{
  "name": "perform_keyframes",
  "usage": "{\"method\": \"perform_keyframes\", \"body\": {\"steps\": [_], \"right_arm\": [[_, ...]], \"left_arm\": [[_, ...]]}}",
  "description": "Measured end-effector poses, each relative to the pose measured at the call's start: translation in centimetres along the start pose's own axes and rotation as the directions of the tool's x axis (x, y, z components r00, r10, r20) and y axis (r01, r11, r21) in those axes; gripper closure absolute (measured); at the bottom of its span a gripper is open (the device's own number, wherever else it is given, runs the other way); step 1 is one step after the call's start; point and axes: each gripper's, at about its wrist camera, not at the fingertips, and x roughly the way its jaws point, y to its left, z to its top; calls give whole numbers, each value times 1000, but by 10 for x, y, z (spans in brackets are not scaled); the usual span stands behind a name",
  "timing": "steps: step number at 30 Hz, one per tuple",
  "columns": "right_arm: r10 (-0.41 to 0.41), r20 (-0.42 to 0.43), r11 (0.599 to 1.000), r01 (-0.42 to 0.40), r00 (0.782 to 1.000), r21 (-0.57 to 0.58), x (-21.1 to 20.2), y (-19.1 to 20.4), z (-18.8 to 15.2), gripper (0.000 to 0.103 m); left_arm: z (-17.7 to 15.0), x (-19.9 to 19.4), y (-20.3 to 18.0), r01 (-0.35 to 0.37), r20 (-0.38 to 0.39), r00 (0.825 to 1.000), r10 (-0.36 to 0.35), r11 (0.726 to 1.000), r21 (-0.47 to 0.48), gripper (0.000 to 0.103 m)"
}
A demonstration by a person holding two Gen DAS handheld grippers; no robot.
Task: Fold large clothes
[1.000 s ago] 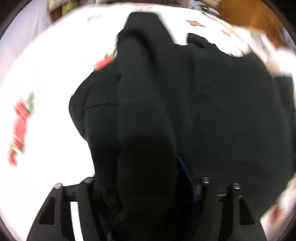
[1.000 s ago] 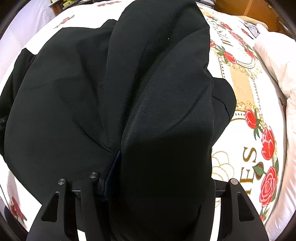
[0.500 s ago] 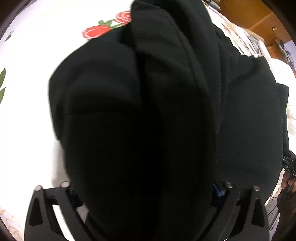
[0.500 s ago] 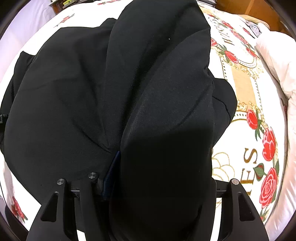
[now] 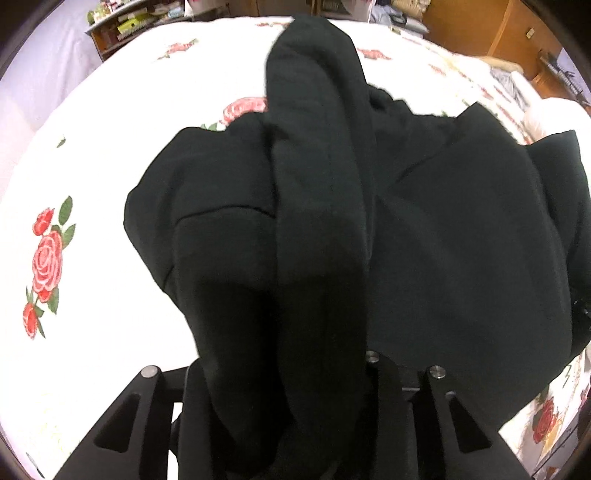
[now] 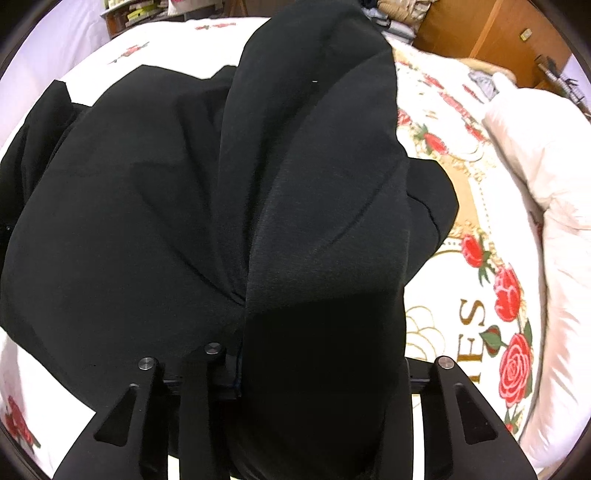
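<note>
A large black garment (image 5: 443,240) lies bunched on a white bedspread with red roses (image 5: 92,166). My left gripper (image 5: 288,387) is shut on a thick fold of the black garment, which drapes over and hides its fingers. In the right wrist view the same black garment (image 6: 147,221) spreads left over the bedspread (image 6: 461,295). My right gripper (image 6: 295,376) is shut on another fold of it, with cloth covering the fingers. Both held folds rise above the bed.
White pillows or a duvet (image 6: 546,177) lie along the right side of the bed. Wooden furniture (image 6: 480,40) stands behind the bed, and a shelf with books (image 5: 122,26) is at the far left. Bare bedspread shows left of the garment.
The left gripper has swung with its fold, so more bedspread and the room behind show now. The right gripper has pulled back and up slightly with its fold.
</note>
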Motion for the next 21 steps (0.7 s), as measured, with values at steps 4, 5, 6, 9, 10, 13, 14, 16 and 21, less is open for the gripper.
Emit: {"method": "perform_keyframes", "body": {"steps": [4,5,6,9,10,13,14,16,21], "right_arm": [[-23,51,1000,22,998,12,-19,2,-3,67],[-20,66,1000,19,998,18,-24,2,-4,68],[-18,79,1000,16,997,22,-33,-2,-7,68],[-4,125,1000,0,992,31,-48,-3,-10,70],[1,142,1000,-5,990,28,-55,-3,-11,70],[4,177,1000,-7,984,14,-63,-10,-12,70],[7,191,1000,-10,982,17,-69,-8,-16,70],[15,208,999,-21,978,28,-75,-11,-19,71],[12,257,999,-21,966,35,-92,-16,-28,71]], "left_arm": [[-10,-26,-7,25,46,999,-24,999,-21,70],[-10,-32,-8,27,57,998,-25,999,-23,70],[-11,-37,-7,33,69,997,-31,999,-33,70],[-12,-52,-8,51,99,994,-47,998,-40,71],[-13,-56,-6,54,103,993,-50,998,-36,71],[-18,-69,0,81,124,989,-75,996,-45,71],[-20,-75,2,88,131,988,-81,995,-48,71],[-7,-78,-1,95,143,986,-88,994,-45,71],[-2,-89,4,109,171,980,-101,993,-38,71]]}}
